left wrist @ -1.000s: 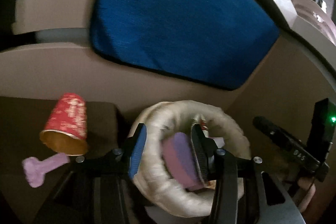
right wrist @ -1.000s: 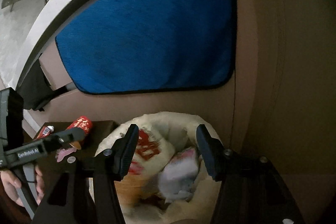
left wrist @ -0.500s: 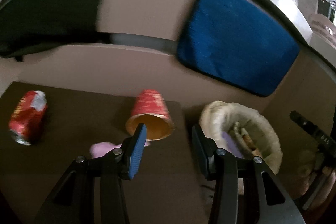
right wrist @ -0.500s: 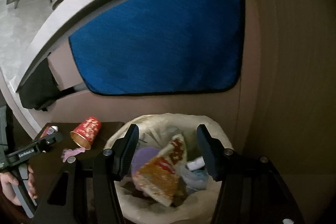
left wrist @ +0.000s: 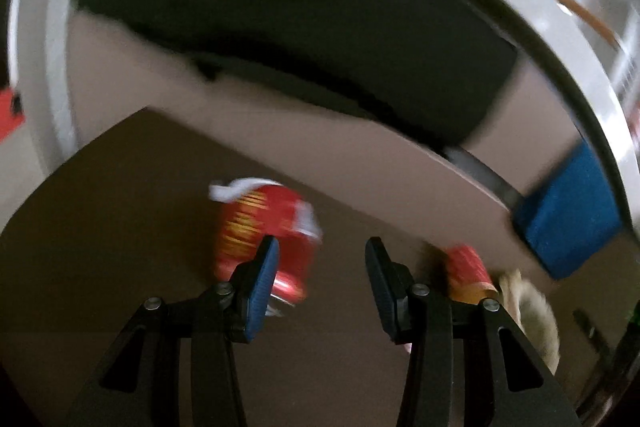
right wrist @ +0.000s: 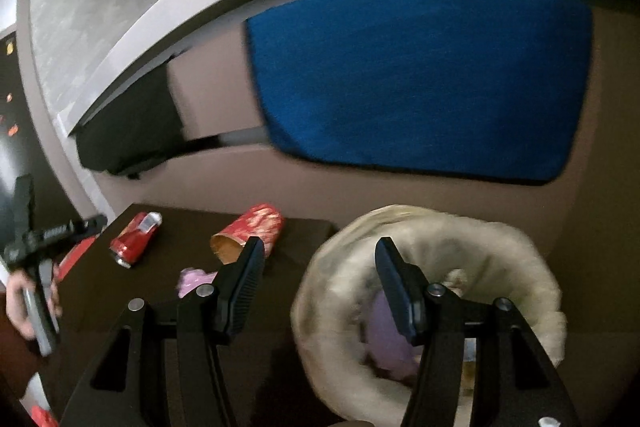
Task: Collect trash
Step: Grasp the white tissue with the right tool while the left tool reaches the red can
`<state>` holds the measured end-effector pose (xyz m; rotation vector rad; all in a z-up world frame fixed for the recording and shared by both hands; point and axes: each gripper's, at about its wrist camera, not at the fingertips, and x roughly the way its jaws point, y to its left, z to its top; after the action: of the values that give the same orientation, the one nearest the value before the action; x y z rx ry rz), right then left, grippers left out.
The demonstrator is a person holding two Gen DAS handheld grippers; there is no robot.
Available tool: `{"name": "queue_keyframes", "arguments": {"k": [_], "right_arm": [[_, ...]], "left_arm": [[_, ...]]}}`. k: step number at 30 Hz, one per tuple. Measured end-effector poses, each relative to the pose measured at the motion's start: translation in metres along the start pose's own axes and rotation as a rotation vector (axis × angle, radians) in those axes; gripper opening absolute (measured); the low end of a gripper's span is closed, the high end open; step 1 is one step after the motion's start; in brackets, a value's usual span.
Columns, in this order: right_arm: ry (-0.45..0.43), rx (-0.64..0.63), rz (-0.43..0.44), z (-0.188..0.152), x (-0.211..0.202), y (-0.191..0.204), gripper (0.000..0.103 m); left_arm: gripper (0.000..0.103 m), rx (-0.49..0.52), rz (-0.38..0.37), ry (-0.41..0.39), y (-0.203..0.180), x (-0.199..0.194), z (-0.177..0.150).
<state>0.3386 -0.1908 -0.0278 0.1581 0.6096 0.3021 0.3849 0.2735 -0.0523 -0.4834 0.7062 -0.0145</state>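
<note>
Blurred view along the left gripper [left wrist: 318, 283], jaws apart with nothing between them, over a dark brown table [left wrist: 100, 227]. Just beyond the left finger [left wrist: 262, 287], a crushed red can [left wrist: 264, 227] lying on the table; farther right, a red paper cup [left wrist: 468, 273] on its side beside a pale bag [left wrist: 536, 315]. At far right, a blue cloth [left wrist: 568, 219] against the beige wall [left wrist: 360, 151].
</note>
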Motion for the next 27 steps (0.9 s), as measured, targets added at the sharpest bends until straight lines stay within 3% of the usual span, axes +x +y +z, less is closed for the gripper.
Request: {"name": "queue_keyframes", "arguments": {"k": [5, 8, 13, 16, 19, 22, 27], "right_arm": [[0.039, -0.034, 0.040, -0.002, 0.030, 0.037, 0.055], [0.064, -0.071, 0.057, -0.004, 0.044, 0.057, 0.055], [0.094, -0.131, 0.043, -0.010, 0.059, 0.073, 0.055], [0.107, -0.123, 0.051, -0.015, 0.062, 0.074, 0.055], [0.121, -0.108, 0.056, -0.021, 0.062, 0.070, 0.055], [0.124, -0.095, 0.053, -0.024, 0.058, 0.064, 0.055], [0.118, -0.082, 0.052, -0.026, 0.049, 0.057, 0.055]], "left_arm": [[0.046, -0.085, 0.002, 0.084, 0.045, 0.044, 0.013], [0.046, -0.147, -0.058, 0.167, 0.065, 0.064, 0.015], [0.049, -0.163, -0.130, 0.231, 0.062, 0.083, 0.009], [0.049, -0.123, -0.155, 0.267, 0.045, 0.088, 0.000], [0.049, -0.063, -0.141, 0.280, 0.024, 0.091, -0.005], [0.049, -0.004, -0.081, 0.256, 0.003, 0.083, -0.009], [0.047, 0.011, -0.064, 0.195, -0.006, 0.049, -0.020]]}}
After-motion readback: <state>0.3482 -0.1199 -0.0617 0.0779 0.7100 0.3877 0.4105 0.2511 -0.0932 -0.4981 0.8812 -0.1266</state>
